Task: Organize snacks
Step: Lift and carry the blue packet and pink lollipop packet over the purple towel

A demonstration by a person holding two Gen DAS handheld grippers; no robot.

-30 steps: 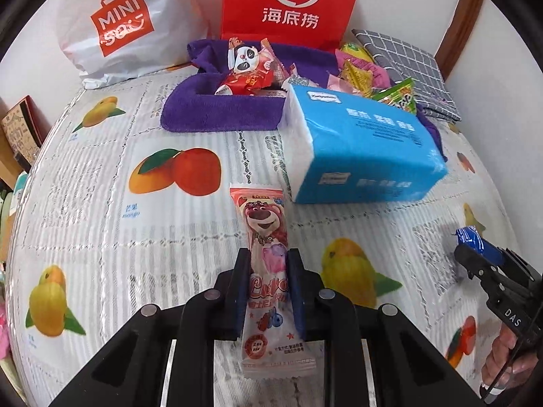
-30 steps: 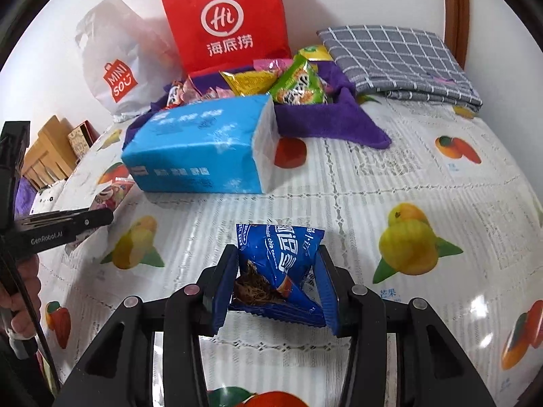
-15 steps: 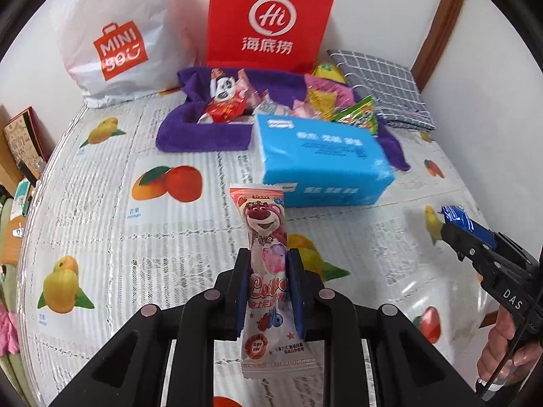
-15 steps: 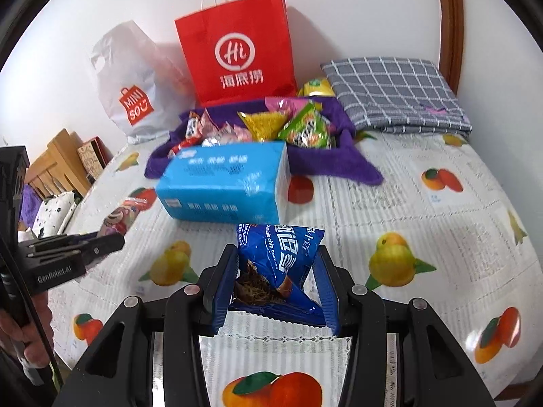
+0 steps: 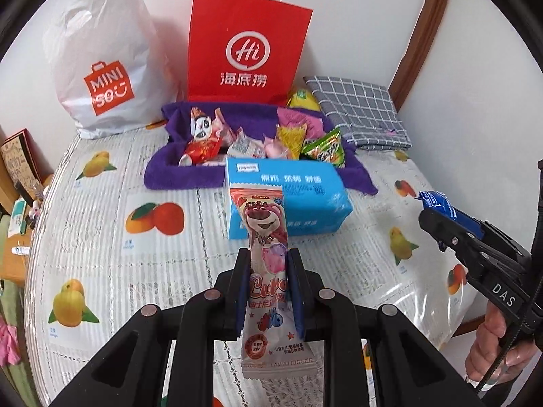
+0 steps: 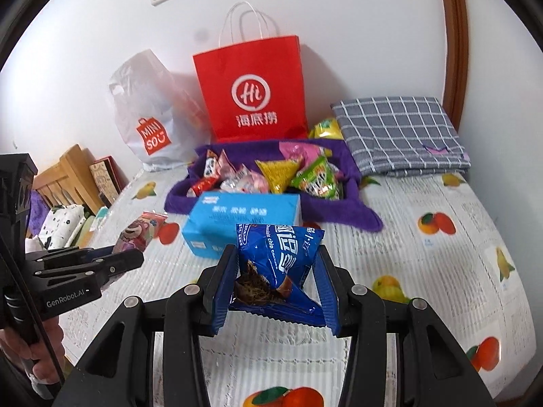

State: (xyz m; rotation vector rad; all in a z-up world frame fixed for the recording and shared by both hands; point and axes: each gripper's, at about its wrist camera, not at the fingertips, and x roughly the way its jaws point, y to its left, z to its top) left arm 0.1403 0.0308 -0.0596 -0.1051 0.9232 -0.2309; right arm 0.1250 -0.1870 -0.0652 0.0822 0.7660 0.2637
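My left gripper [image 5: 268,254] is shut on a long pink bear-print snack packet [image 5: 266,230], held up above the bed. My right gripper [image 6: 276,254] is shut on a blue chocolate-chip cookie bag [image 6: 280,254], also lifted off the sheet. Each gripper shows in the other's view: the right gripper [image 5: 429,215] with the blue bag [image 5: 441,203] at the right edge, the left gripper [image 6: 135,257] with the pink packet [image 6: 141,232] at the left. Far ahead, a purple cloth basket [image 5: 163,176] [image 6: 359,210] holds several snack packets.
A blue tissue pack [image 5: 305,200] [image 6: 244,220] lies just in front of the basket. Behind stand a red paper bag [image 5: 246,47] [image 6: 254,91] and a white plastic bag [image 5: 101,61] against the wall. A grey checked pillow [image 6: 397,132] lies at the far right. Wooden furniture [image 6: 64,179] borders the bed's left.
Both grippers have risen with their packets still gripped; the bed, basket and tissue pack now look smaller and farther below, and more of the wall and bags shows.
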